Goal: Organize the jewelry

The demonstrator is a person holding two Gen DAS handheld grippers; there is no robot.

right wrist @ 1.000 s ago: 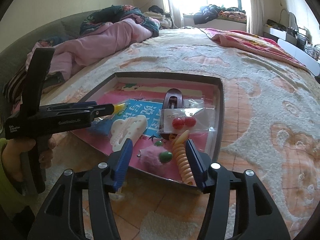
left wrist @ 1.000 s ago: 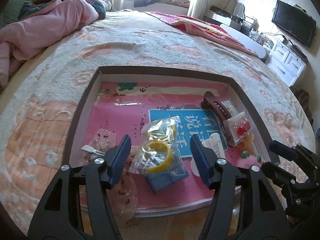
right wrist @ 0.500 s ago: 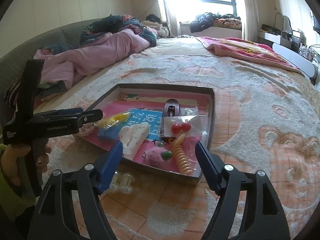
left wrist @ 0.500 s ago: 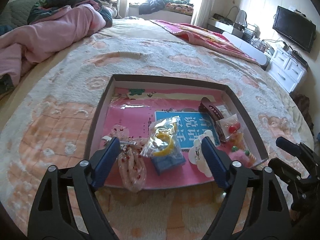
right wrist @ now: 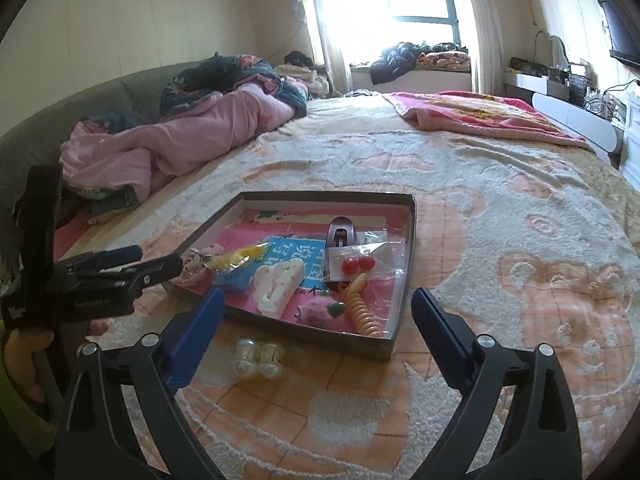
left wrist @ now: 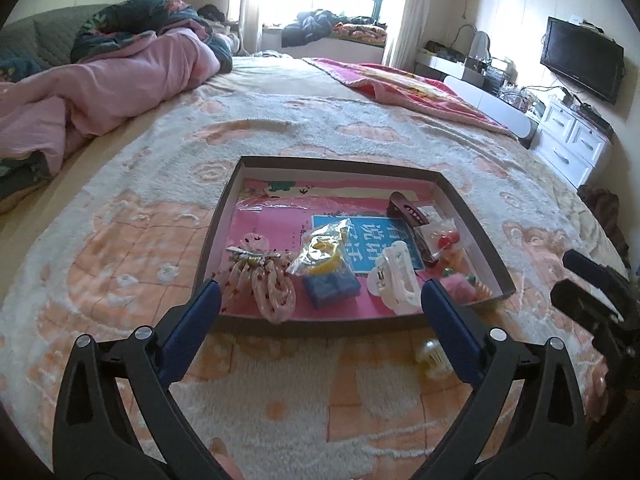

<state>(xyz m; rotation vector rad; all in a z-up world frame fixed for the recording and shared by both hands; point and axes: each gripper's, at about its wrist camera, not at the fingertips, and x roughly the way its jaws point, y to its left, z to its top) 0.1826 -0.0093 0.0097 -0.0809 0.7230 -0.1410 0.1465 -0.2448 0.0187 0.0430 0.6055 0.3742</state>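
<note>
- Left tongs [left wrist: 320, 304] and right tongs [right wrist: 318, 308]: both released, jaws just spread wide, nothing between them, hanging short of the near edge of the tray [left wrist: 472, 216].
- Nearest on the bed [right wrist: 520, 208], just outside the tray's near edge: a small clear double-lobed piece [right wrist: 258, 356], the one item left out; seemingly next to go in.
- For a clean pick: lower the right tongs straight over it, pinch across the narrow middle, keep the pads off the fluffy cover, lift clear over the tray wall, set down in the bare pink patch at the far left.
- Inside, along the near edge: a speckled pink bow clip [left wrist: 264, 276] at the left, a blue pad [left wrist: 330, 290], a white claw clip [left wrist: 394, 282], a pink pompom [right wrist: 318, 312] and a ribbed orange clip [right wrist: 360, 308] at the near right corner.
- Further in: a bagged yellow bangle [left wrist: 322, 248], bagged red beads [right wrist: 358, 266], a dark brown clip [right wrist: 340, 232] toward the far right.
</note>
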